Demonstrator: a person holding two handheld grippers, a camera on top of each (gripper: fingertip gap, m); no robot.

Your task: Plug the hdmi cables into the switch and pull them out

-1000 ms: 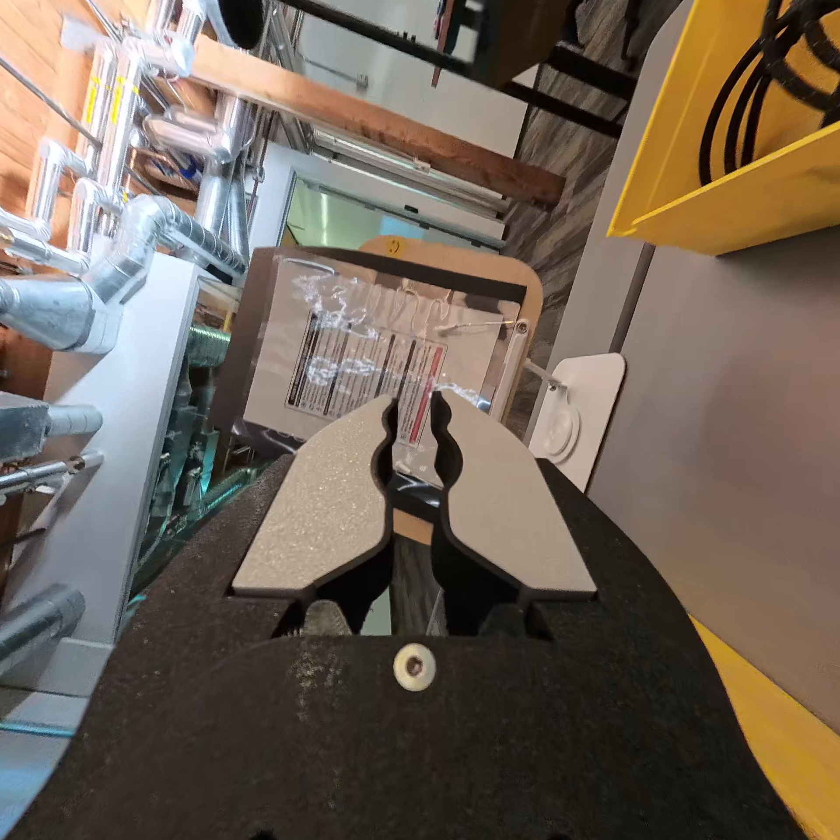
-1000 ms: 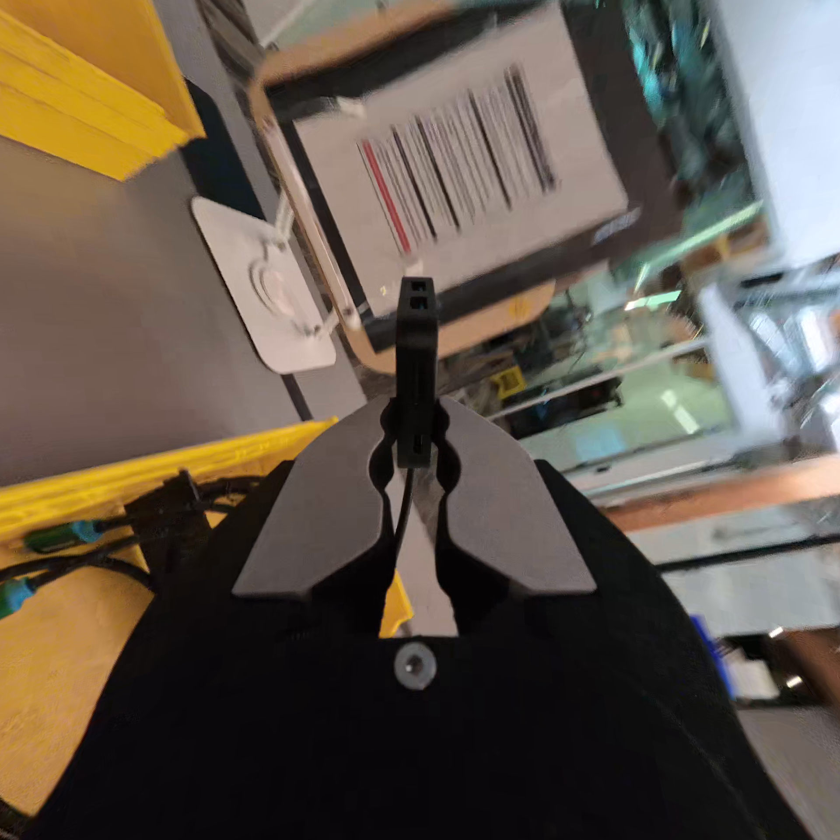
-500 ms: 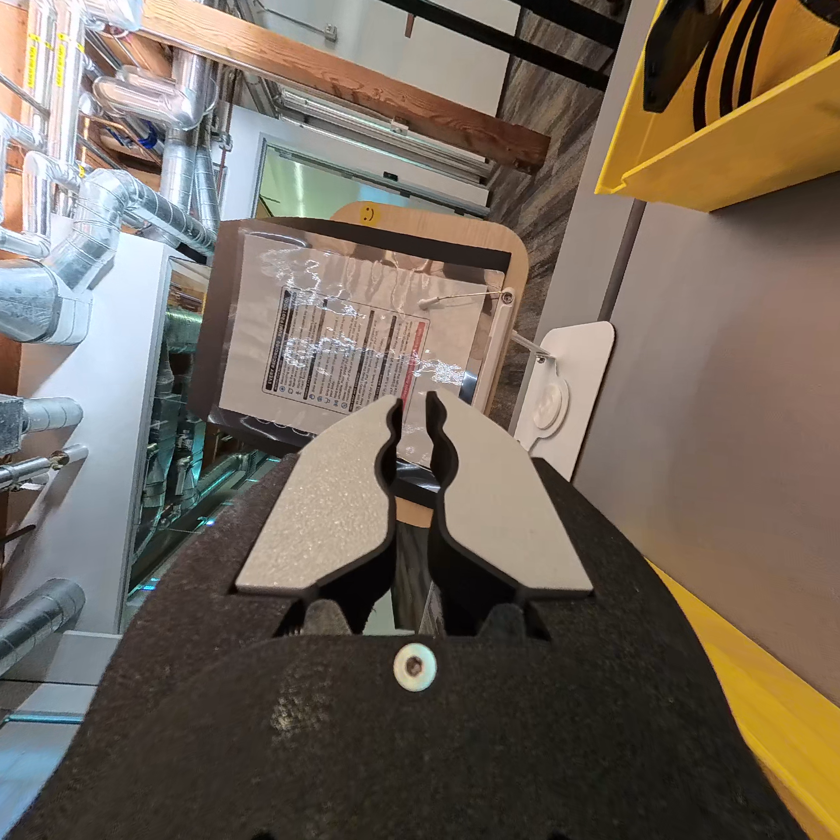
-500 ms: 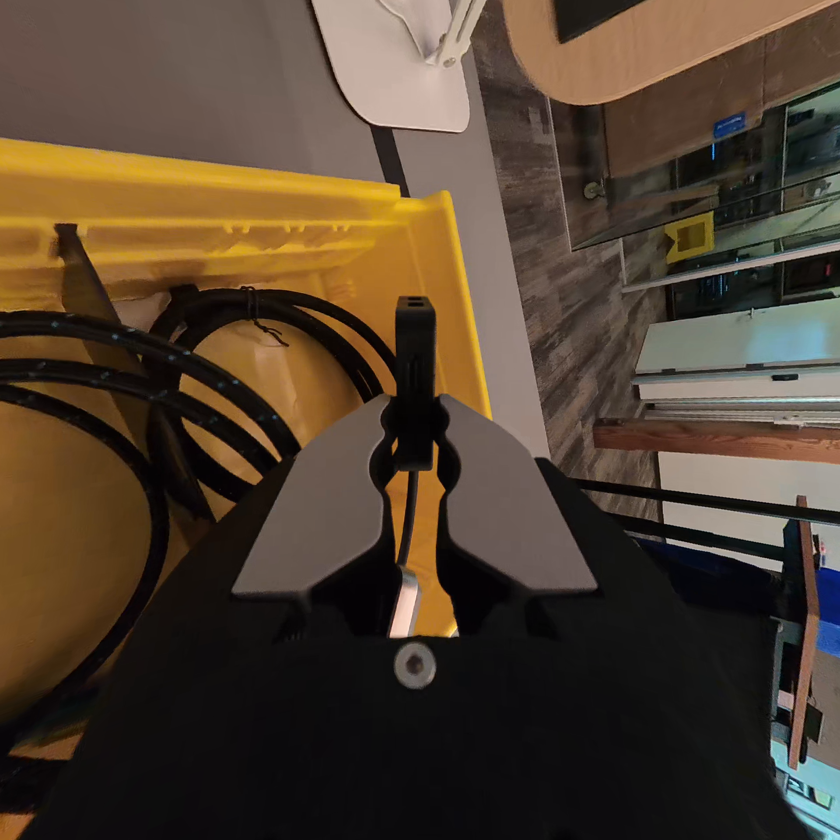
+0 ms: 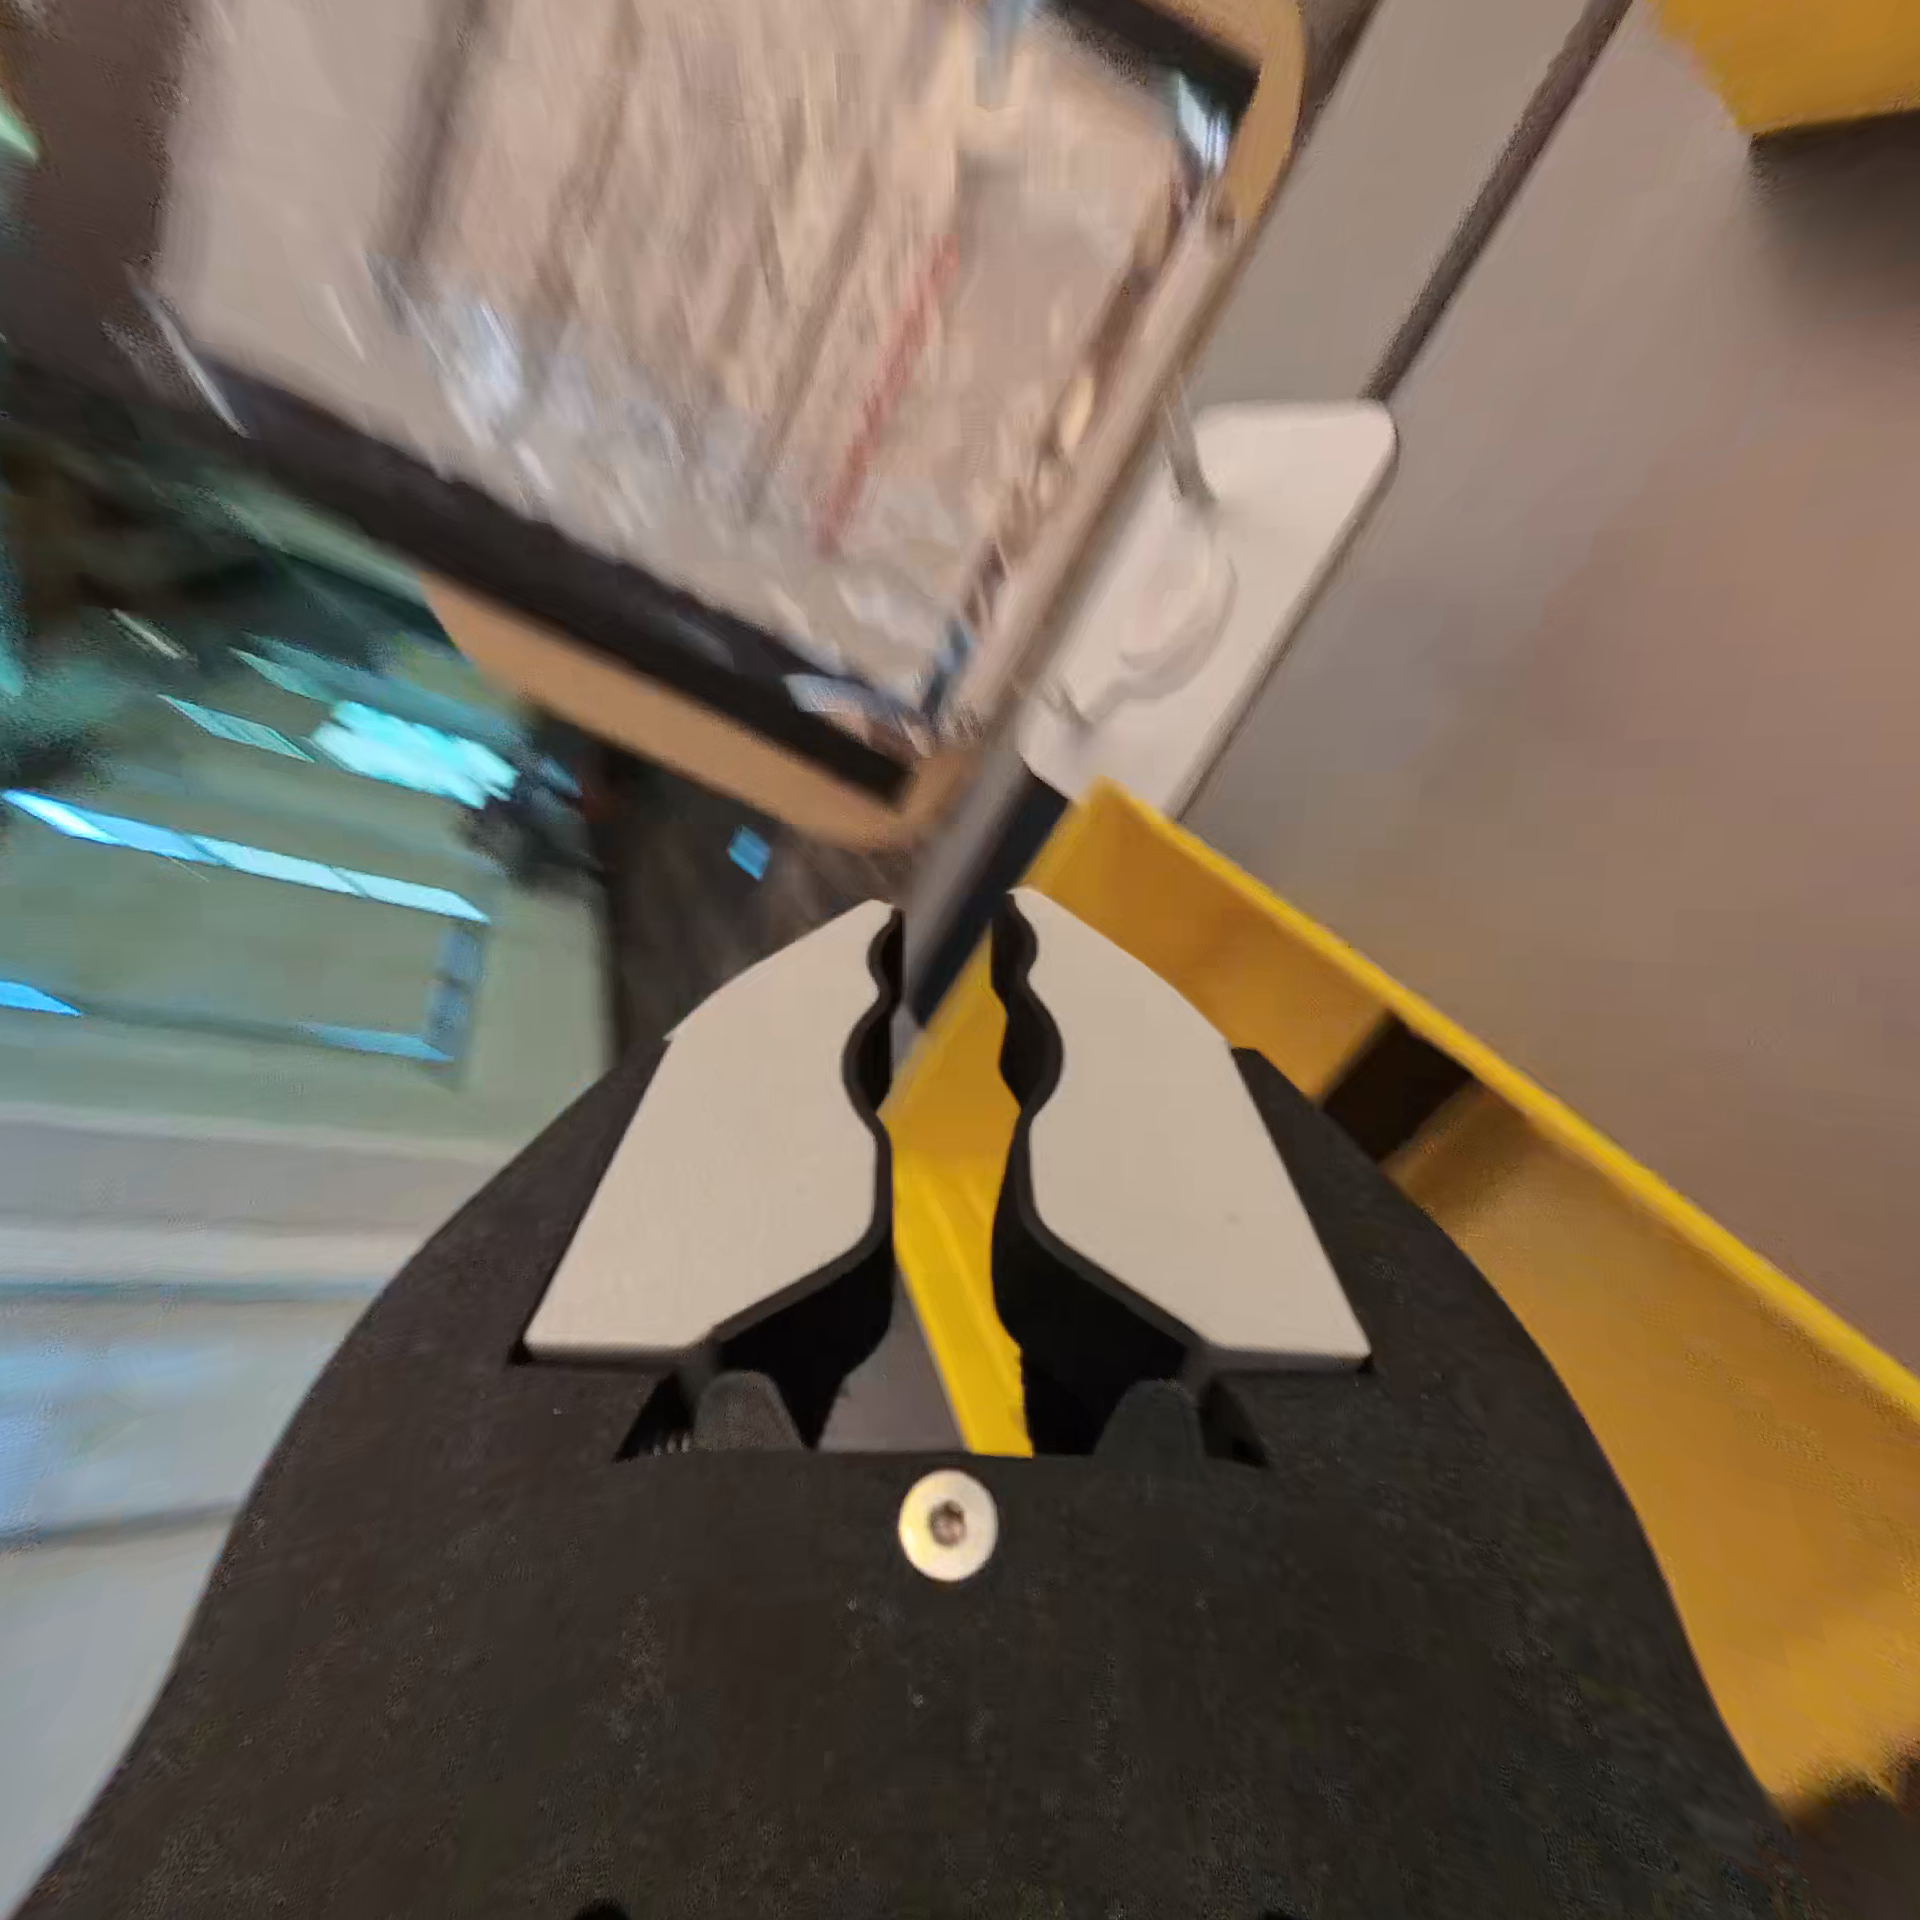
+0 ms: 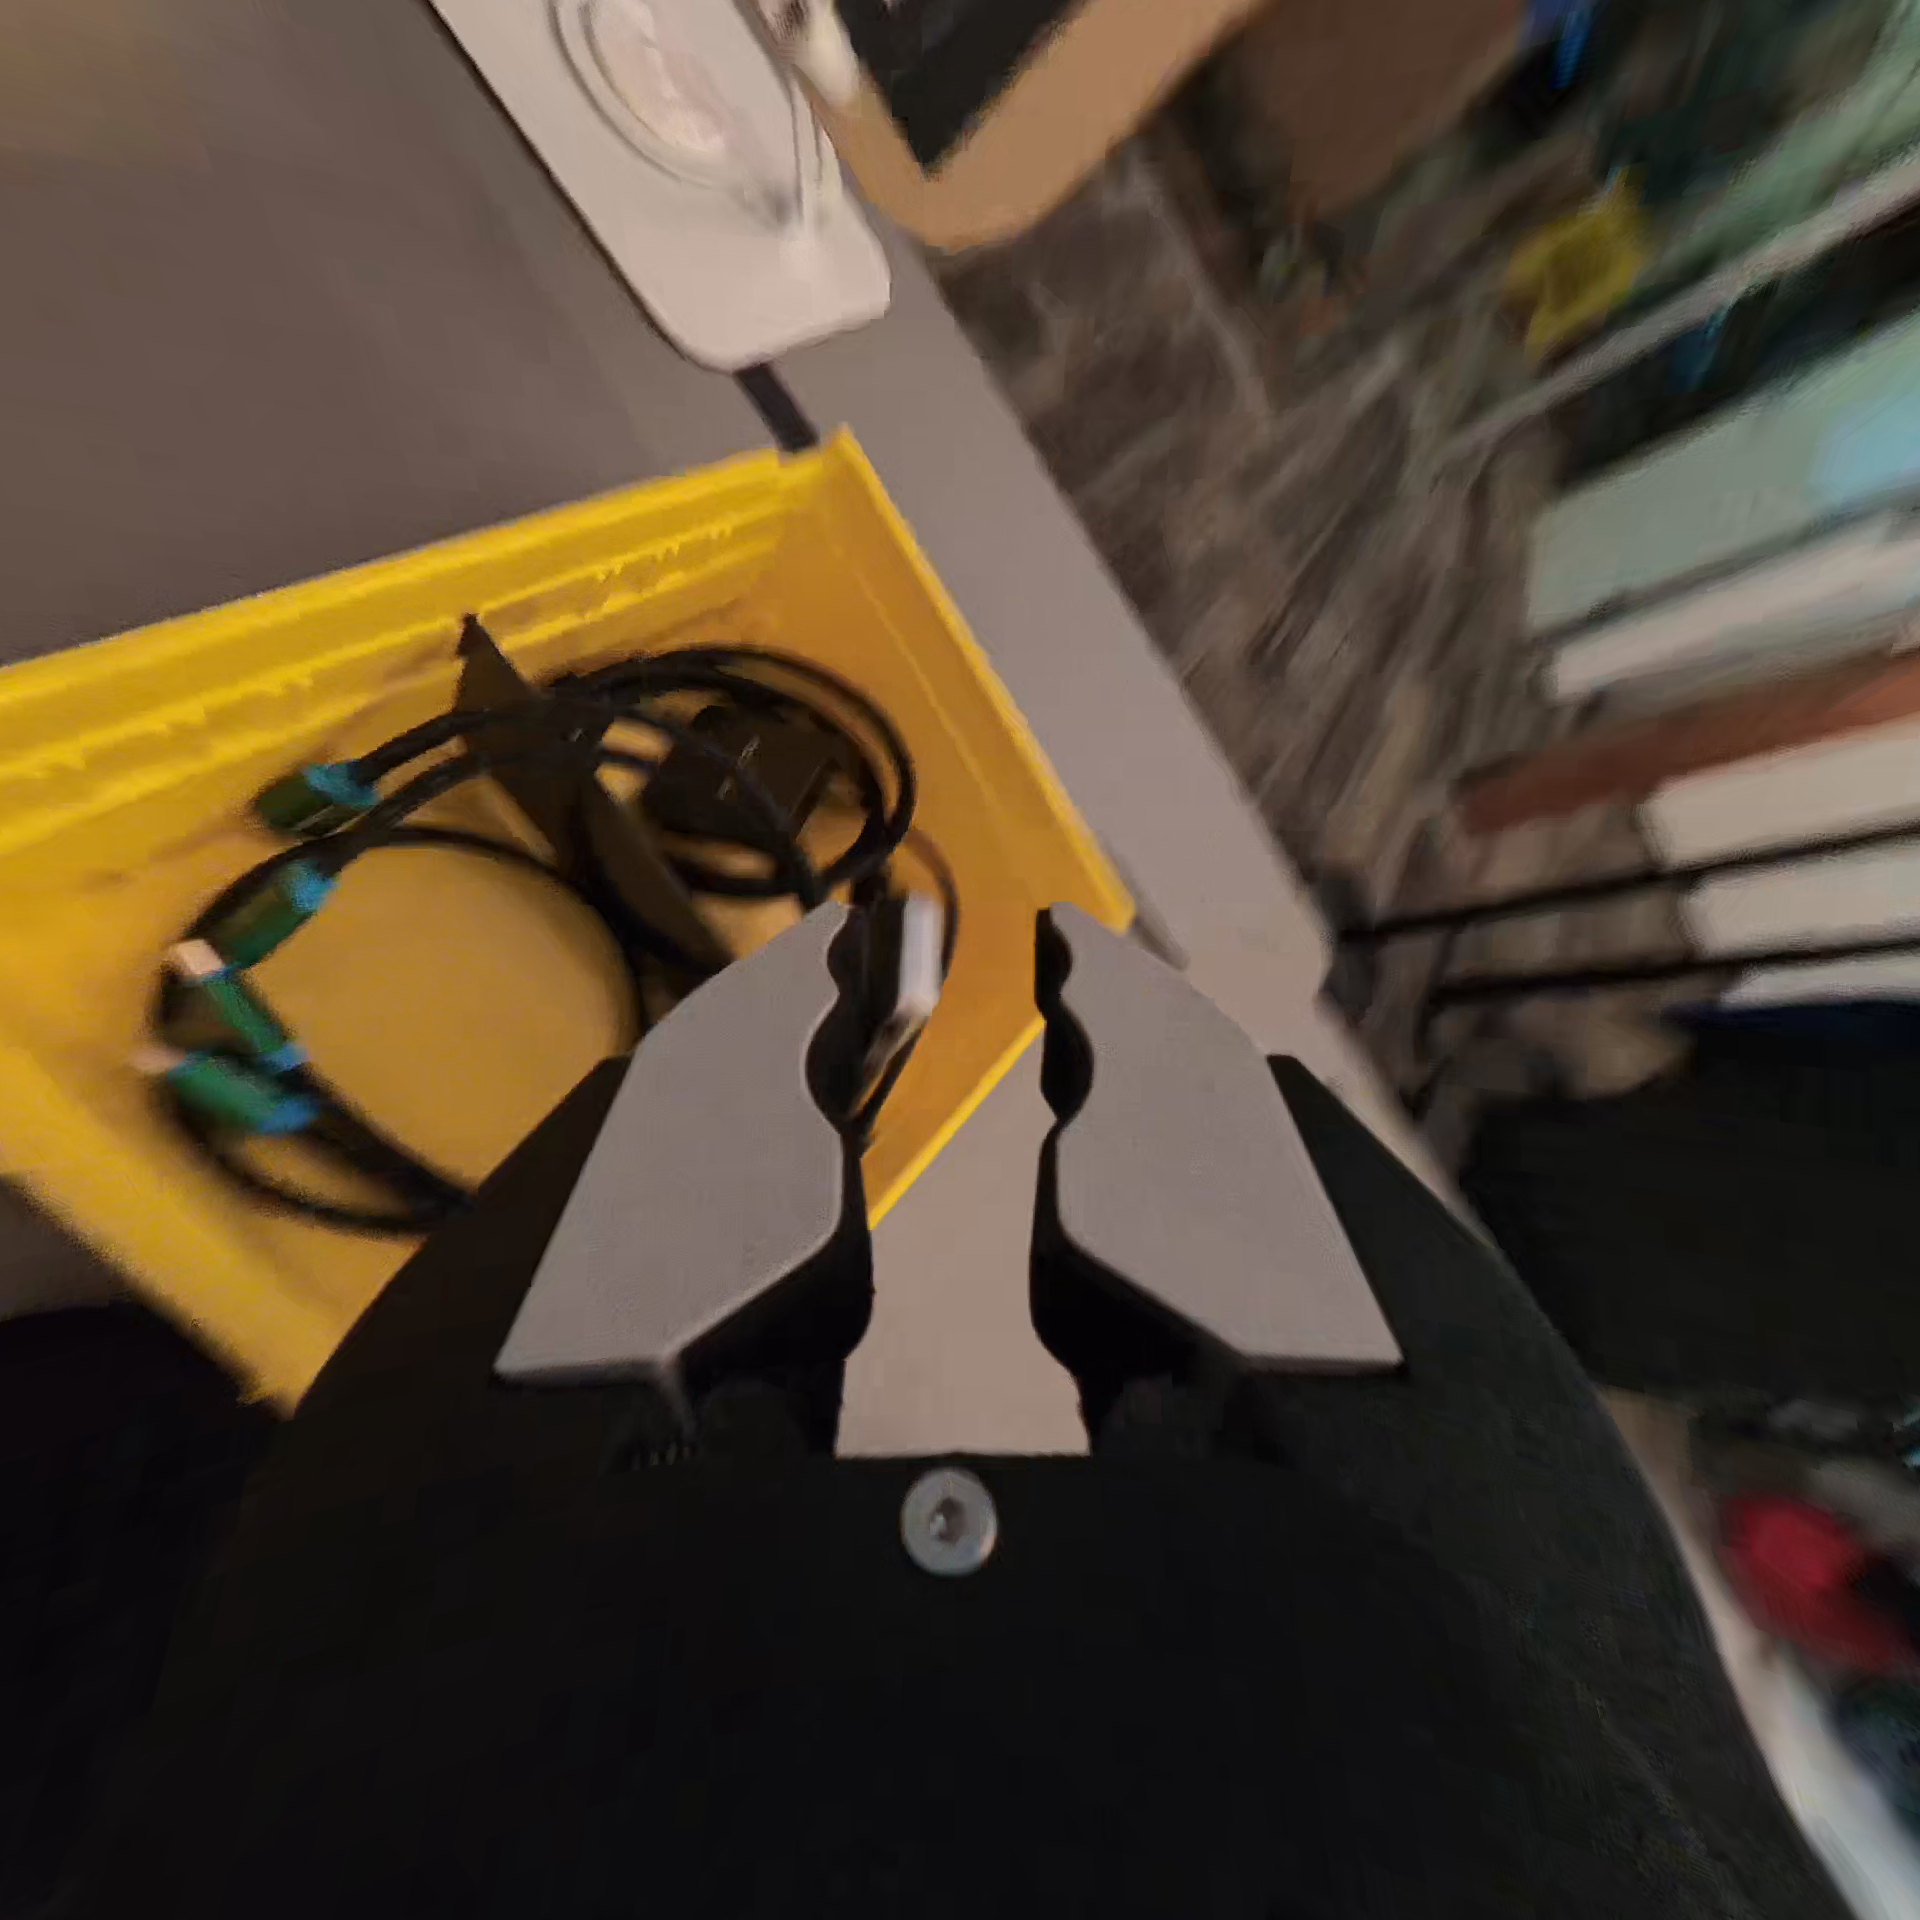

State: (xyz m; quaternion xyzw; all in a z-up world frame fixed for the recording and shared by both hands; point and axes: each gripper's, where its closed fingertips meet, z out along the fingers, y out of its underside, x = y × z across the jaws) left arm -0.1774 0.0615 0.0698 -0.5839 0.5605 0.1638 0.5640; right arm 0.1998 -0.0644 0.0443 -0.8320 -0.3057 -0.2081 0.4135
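Note:
In the right wrist view my right gripper (image 6: 945, 914) is open and empty above the near corner of a yellow bin (image 6: 935, 665). A black cable end with a silver plug (image 6: 916, 966) lies or falls just beyond the left finger, blurred. Coiled black cables with green and blue plugs (image 6: 301, 800) and a black boxy part (image 6: 743, 779) lie in the bin. I cannot pick out the switch with certainty. In the left wrist view my left gripper (image 5: 948, 920) holds nothing, its jaws a narrow gap apart, over the rim of a yellow bin (image 5: 1351, 997).
A white stand base (image 5: 1247, 582) sits on the grey table (image 5: 1662, 623) behind the bin, and also shows in the right wrist view (image 6: 717, 187). It carries a framed printed sheet (image 5: 727, 312). The table edge and dark floor (image 6: 1247, 468) lie right of the bin.
My right gripper has opened and let go of the black plug it held over the bin. My left gripper has swung down towards a yellow bin's rim. Both views are now blurred by motion.

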